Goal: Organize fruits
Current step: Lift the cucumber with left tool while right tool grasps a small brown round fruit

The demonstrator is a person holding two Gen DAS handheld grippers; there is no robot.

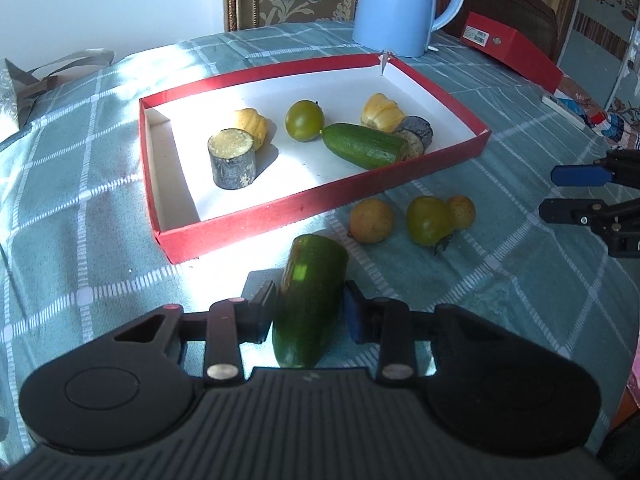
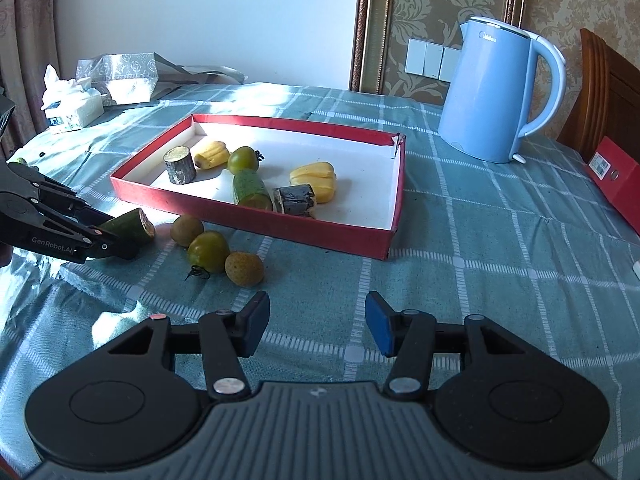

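My left gripper (image 1: pixel 308 312) is shut on a green cucumber piece (image 1: pixel 308 296), both pads pressed on its sides; the right wrist view shows the same cucumber piece (image 2: pixel 130 226) in that gripper (image 2: pixel 124 246) near the red tray's front corner. The red tray (image 1: pixel 280 220) holds two dark sugarcane stubs, two yellow fruit pieces, a green tomato (image 1: pixel 304 120) and another cucumber piece (image 1: pixel 366 146). On the cloth in front of the tray lie a green tomato (image 2: pixel 208 251) and two brownish round fruits (image 2: pixel 244 269). My right gripper (image 2: pixel 316 326) hovers open over bare cloth, nothing between its fingers.
A blue kettle (image 2: pixel 496 92) stands behind the tray at the right. A red box (image 2: pixel 616 180) lies at the table's right edge. A tissue box (image 2: pixel 74 108) and a silver bag (image 2: pixel 120 74) sit at the far left. A wooden chair stands behind the kettle.
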